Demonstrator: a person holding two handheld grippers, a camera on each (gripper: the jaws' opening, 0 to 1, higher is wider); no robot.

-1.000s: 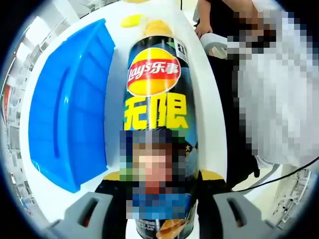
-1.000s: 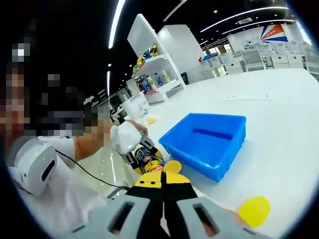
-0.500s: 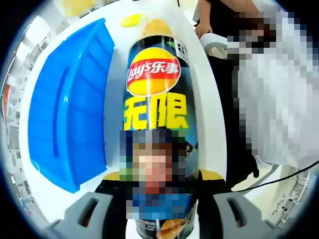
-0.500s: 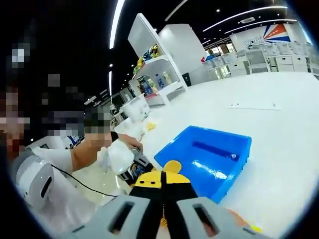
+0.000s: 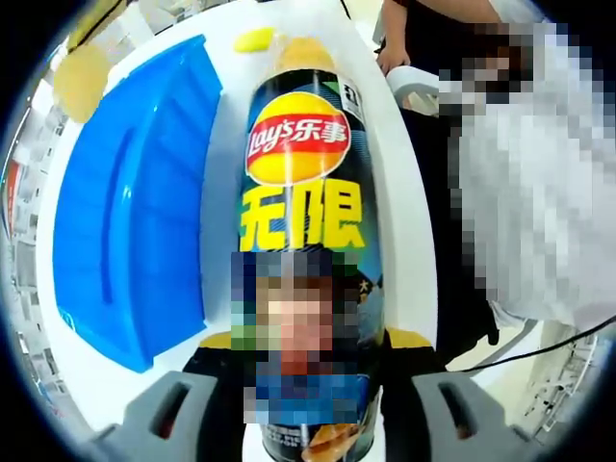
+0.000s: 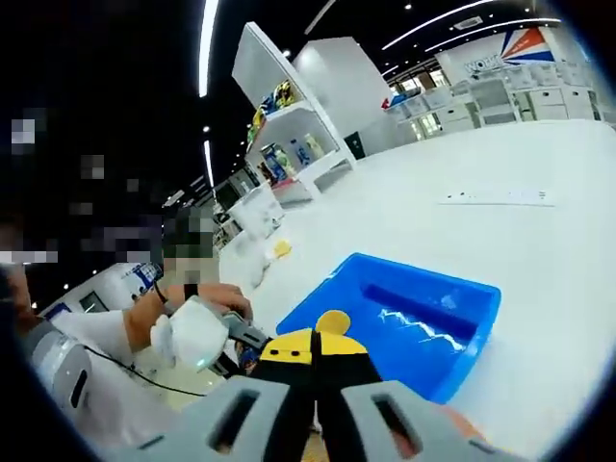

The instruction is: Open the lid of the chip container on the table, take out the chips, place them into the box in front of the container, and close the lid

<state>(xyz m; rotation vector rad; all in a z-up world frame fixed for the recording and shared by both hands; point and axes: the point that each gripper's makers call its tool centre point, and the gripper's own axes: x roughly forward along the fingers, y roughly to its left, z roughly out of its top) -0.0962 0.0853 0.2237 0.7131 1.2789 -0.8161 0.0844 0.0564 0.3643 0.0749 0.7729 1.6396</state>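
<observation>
Chips going from tube to box
The left hand-held gripper (image 5: 306, 409) is clamping the glossy cylindrical chip container (image 5: 303, 231); the right hand-held gripper (image 6: 315, 385), jaws closed, is pinching a thin chip (image 6: 333, 321) above the blue plastic box (image 6: 404, 322).

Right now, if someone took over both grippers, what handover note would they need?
Left gripper: shut on the Lay's chip can, which lies along its view beside the blue box.
Right gripper: shut on one yellow chip, held up over the blue box.
Done: lid looks off; a yellow disc, lid or chip, lies on the white table past the can's far end.
Left: drop this chip in the box, take out any others, refit the lid.
</observation>
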